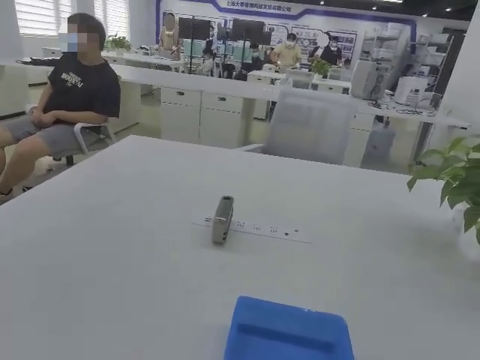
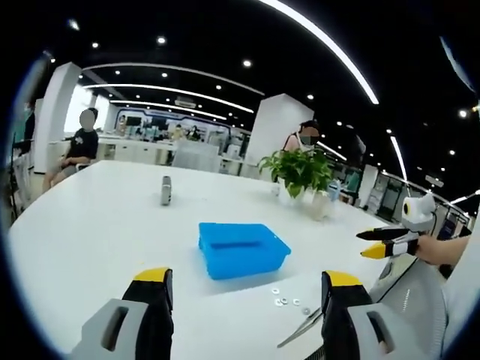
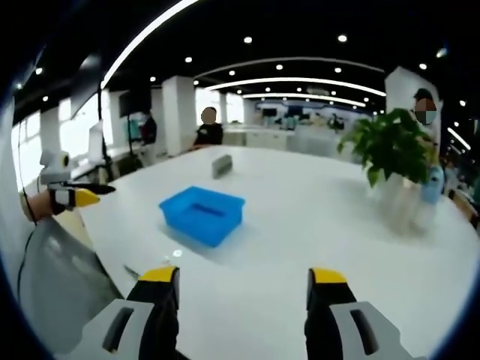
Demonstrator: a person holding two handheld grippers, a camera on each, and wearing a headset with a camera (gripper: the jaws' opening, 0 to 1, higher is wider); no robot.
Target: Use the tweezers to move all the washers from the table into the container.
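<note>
Blue container [image 1: 289, 311]; white table [image 1: 112, 255]; green plant [image 1: 450, 176]; silver washers [image 2: 288, 301]; left tongs [image 2: 247, 277] black, yellow-tipped.

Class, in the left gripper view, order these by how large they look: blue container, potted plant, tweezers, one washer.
1. blue container and potted plant: they look alike, and the plant stands farther off, so unranked
2. tweezers
3. washer

The big white table [image 1: 112, 247] has a blue container [image 1: 289, 330] sitting on it, near the front edge. Close beside the container lie a few small washers [image 2: 283, 302], and thin tweezers [image 2: 301, 328] lie flat just next to them. Farther back, a small grey thing [image 1: 222, 219] stands by itself (I cannot tell what it is). A green plant [image 2: 298, 171] in a pot stands off to one side, well apart from the container.
</note>
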